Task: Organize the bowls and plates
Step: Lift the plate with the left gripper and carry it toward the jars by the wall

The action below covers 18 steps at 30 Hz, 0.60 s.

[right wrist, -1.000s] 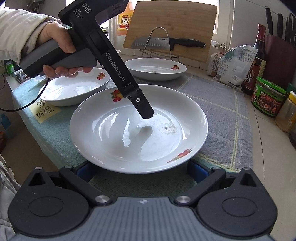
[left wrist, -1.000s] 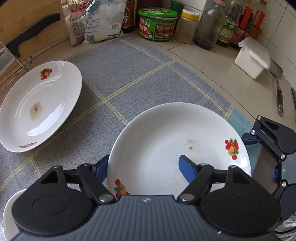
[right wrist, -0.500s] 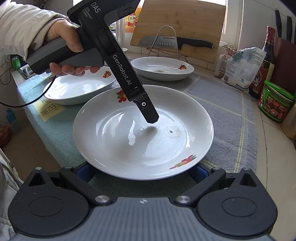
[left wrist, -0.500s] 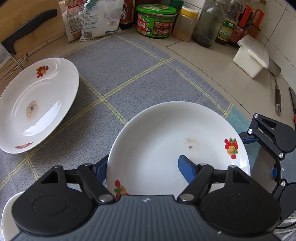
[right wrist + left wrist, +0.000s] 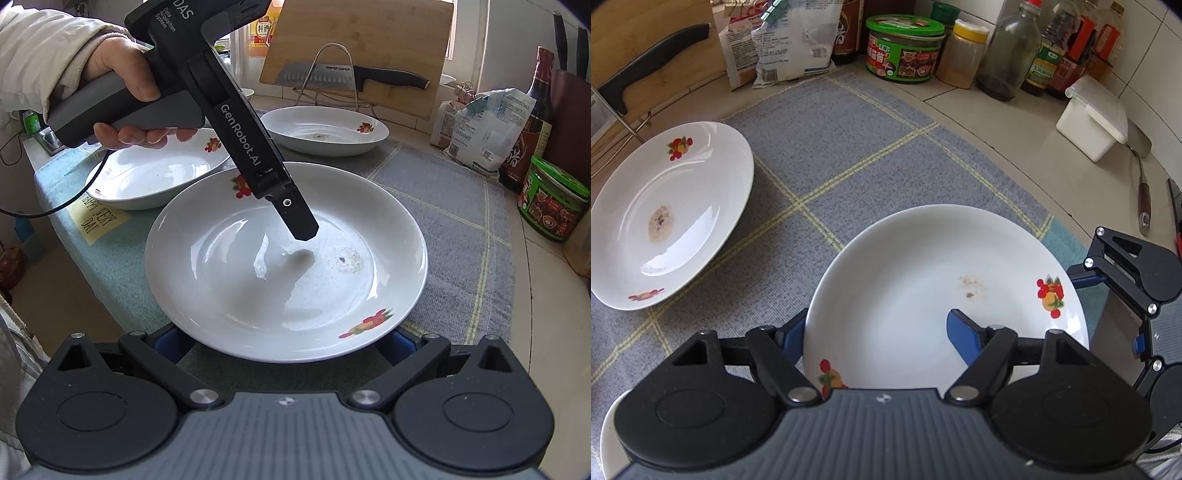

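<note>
A white deep plate with fruit prints (image 5: pixel 905 288) (image 5: pixel 221 288) lies on the grey checked mat (image 5: pixel 831 155). My left gripper (image 5: pixel 875 325) is open and straddles the plate's near rim: one blue pad is tucked outside and below the rim, the other hangs over the inside. In the right wrist view that inner finger (image 5: pixel 299 225) hovers just above the plate's floor. My right gripper (image 5: pixel 282 341) is open wide, both pads under the opposite rim. A second plate (image 5: pixel 665 214) (image 5: pixel 325 129) lies further back, and a third (image 5: pixel 155 173) to the side.
A person's hand (image 5: pixel 122 74) holds the left gripper. A knife (image 5: pixel 354 75) rests on a wire rack against a cutting board (image 5: pixel 369 37). Bags (image 5: pixel 783 44), a green-lidded jar (image 5: pixel 905 48), bottles (image 5: pixel 1008 55), a white box (image 5: pixel 1089 122) and a spatula (image 5: pixel 1141 184) line the counter. The counter edge (image 5: pixel 92 288) drops off beside the teal cloth.
</note>
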{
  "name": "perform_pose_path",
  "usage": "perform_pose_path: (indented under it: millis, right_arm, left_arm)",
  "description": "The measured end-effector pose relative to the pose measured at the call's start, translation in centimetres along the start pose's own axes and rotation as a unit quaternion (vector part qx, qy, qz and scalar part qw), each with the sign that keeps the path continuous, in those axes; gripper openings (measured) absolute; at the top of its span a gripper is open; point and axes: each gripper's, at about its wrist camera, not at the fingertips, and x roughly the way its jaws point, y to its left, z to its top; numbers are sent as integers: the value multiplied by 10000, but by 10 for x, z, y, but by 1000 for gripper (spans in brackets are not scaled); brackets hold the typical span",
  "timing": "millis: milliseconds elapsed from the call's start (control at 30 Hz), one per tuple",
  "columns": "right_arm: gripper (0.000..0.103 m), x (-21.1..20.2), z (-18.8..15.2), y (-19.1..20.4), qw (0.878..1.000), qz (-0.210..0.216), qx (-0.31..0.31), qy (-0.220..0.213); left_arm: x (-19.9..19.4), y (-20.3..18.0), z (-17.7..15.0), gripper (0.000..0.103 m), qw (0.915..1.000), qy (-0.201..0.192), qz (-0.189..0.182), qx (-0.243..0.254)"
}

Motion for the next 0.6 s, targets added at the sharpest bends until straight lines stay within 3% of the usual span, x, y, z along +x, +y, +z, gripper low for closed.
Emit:
perform_pose_path:
  millis: [600]
  right_arm:
    - [103, -1, 19, -44, 9998, -171, -14, -71]
  left_arm:
    - [8, 4, 56, 76, 9996, -265, 45, -49]
